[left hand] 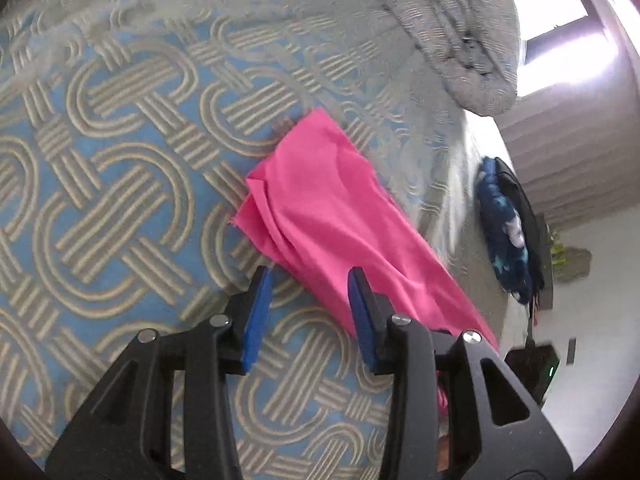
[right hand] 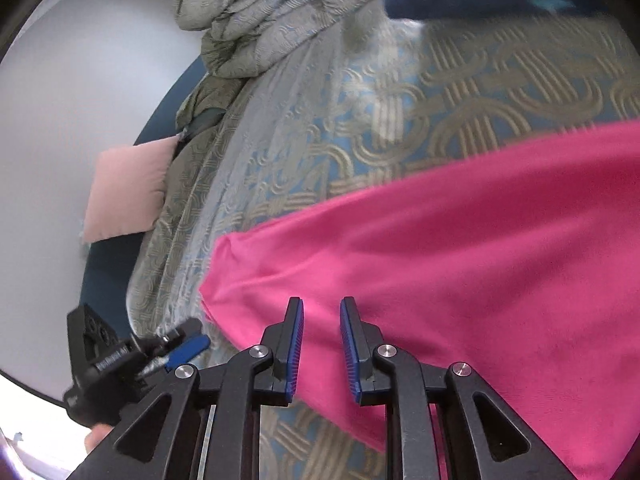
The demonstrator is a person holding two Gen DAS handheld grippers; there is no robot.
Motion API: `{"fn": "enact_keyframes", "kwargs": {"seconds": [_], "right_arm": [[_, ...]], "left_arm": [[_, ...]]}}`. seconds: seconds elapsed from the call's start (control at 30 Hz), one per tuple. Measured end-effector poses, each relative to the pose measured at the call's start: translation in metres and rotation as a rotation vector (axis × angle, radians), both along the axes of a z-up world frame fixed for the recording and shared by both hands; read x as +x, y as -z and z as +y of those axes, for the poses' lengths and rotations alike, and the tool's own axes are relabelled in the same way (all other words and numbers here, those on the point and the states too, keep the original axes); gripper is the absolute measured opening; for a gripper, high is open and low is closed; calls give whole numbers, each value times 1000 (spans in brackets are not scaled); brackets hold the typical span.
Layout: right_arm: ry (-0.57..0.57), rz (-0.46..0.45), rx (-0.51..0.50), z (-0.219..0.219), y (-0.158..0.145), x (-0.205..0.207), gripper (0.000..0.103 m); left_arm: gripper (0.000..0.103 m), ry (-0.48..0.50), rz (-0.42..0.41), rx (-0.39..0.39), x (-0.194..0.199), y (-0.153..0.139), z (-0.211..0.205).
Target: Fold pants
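We find the pink pants [left hand: 320,216] lying folded on the blue-and-beige patterned bedspread [left hand: 120,152], running from mid-frame toward the lower right in the left wrist view. Left gripper [left hand: 310,280]: jaws apart, nothing between the pads, right pad just at the cloth's edge. Right gripper [right hand: 321,312]: jaws narrowly apart over the pants, nothing pinched. Crumpled blanket [right hand: 256,20] upper left; pink cushion [right hand: 128,192] at left edge.

Pants [left hand: 320,208]: bright pink, plain | bedspread [left hand: 120,160]: light blue with beige interlocking arcs and stripes | cushion [right hand: 128,192], far left: pale pink | gripper pads [right hand: 295,348]: blue on black
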State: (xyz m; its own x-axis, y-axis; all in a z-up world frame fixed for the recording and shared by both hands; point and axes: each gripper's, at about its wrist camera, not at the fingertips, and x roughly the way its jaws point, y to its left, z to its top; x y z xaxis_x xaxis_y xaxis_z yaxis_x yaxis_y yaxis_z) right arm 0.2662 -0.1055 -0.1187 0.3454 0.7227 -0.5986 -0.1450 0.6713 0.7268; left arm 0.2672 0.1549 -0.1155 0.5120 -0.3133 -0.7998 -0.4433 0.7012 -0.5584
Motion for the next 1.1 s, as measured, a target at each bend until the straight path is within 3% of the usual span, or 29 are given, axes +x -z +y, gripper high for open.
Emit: {"fn": "enact_keyframes", "kwargs": {"seconds": [0.1, 0.27, 0.5, 0.57, 0.67, 0.87, 0.97, 1.03, 1.1], "right_arm": [[-2, -25, 72, -11, 8, -4, 14], [-30, -94, 18, -4, 5, -10, 14], [-35, -102, 50, -8, 9, -11, 14], [-35, -105, 56, -9, 10, -10, 15], [-37, -108, 64, -9, 10, -11, 15], [-44, -116, 84, -11, 9, -12, 17], [-51, -118, 123, -14, 4, -16, 31], [-55, -129, 142, -18, -4, -24, 47], [-52, -141, 156, -23, -10, -32, 56]], "left_arm": [[42, -42, 14, -22, 8, 5, 3], [43, -86, 22, -36, 22, 9, 9], [42, -100, 14, 39, 33, 8, 4], [24, -107, 16, 60, 32, 8, 4], [11, -133, 14, 43, 27, 9, 9], [8, -76, -48, 102, 28, -17, -4], [8, -22, -101, 127, 31, -41, -19], [8, 21, -133, 144, 32, -56, -32], [8, 69, -170, 154, 32, -72, -48]]}}
